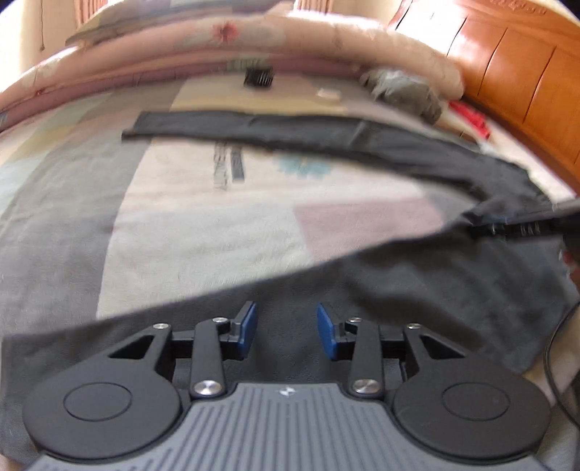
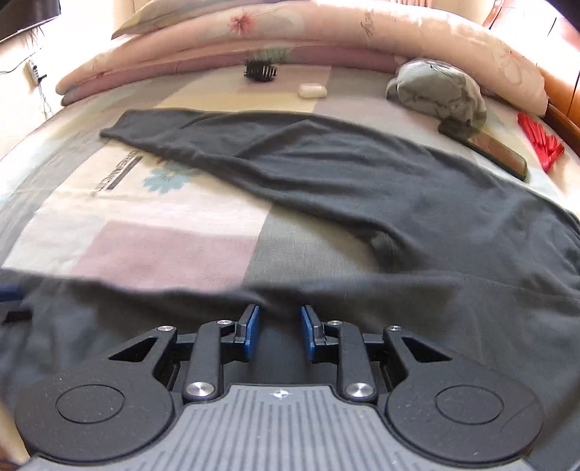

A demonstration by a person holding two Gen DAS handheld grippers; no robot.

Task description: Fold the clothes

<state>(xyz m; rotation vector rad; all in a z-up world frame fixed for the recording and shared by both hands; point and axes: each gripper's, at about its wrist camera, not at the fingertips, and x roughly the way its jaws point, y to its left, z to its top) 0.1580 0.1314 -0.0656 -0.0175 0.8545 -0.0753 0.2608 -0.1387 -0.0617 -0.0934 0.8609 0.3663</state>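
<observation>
**Two hand-held grippers over dark trousers on a bed**

The left gripper (image 1: 287, 331) has its blue pads spread apart, with a clear gap between them and nothing pinched; dark cloth lies just below. The right gripper (image 2: 278, 333) also has its pads parted, a little narrower. A fold of the cloth's near edge sits at the mouth of the gap, and whether the pads touch it cannot be told.

The dark grey trousers (image 2: 362, 181) lie flat on the bed. In the right wrist view, one leg runs long and narrow from the right side up toward the far left, ending in a cuff near the bed's left part. The other leg stretches across the near edge, left to right, beneath both grippers. The two legs meet at the right, forming an open V.

The bedspread (image 2: 163, 246) has pale blocks of pink, cream and grey. Behind it lies a rolled pink floral quilt (image 2: 326, 32). On the bed sit a black hairbrush (image 2: 260, 70), a small white case (image 2: 311, 90), a bundled grey garment (image 2: 438, 90), a phone (image 2: 485, 148) and a red object (image 2: 540, 141). An orange wooden headboard (image 1: 514, 72) stands at the right.
</observation>
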